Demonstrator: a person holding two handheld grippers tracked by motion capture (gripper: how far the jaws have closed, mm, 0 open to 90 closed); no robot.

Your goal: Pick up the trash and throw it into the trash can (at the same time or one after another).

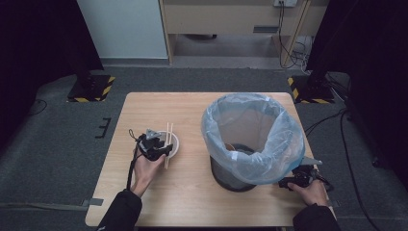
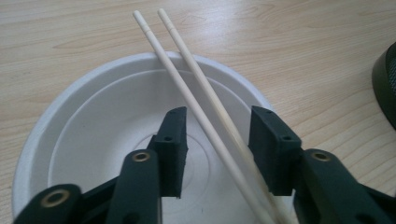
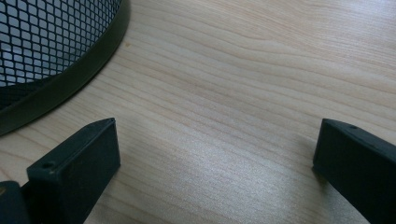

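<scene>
Here the chopsticks (image 2: 205,112) lie as a pair across the white bowl (image 2: 88,140), their far tips reaching past its rim onto the wooden table (image 2: 289,42). They run between the two pads of my left gripper (image 2: 217,151), closer to the pad on the right of the left gripper view than to the other one. There is a gap on both sides of the pair, so the pads are not pressing on them; the jaws stand at a middling width, astride the sticks. The bowl sits directly under this gripper, its floor showing between and below the pads. In the high view my left gripper (image 1: 155,147) hangs over the near edge of the bowl (image 1: 176,143), with the chopsticks (image 1: 168,144) poking out ahead of it.

Off to that gripper's right stands the black mesh bin (image 1: 231,178) with its pale blue liner bag (image 1: 255,134), well apart from the bowl.

My right gripper (image 3: 217,154) is low over the bare table on the far side of the bin, its jaws spread wide with nothing between them. The bin's dark base ring (image 3: 70,88) curves just beside the pad at the left of the right gripper view.
</scene>
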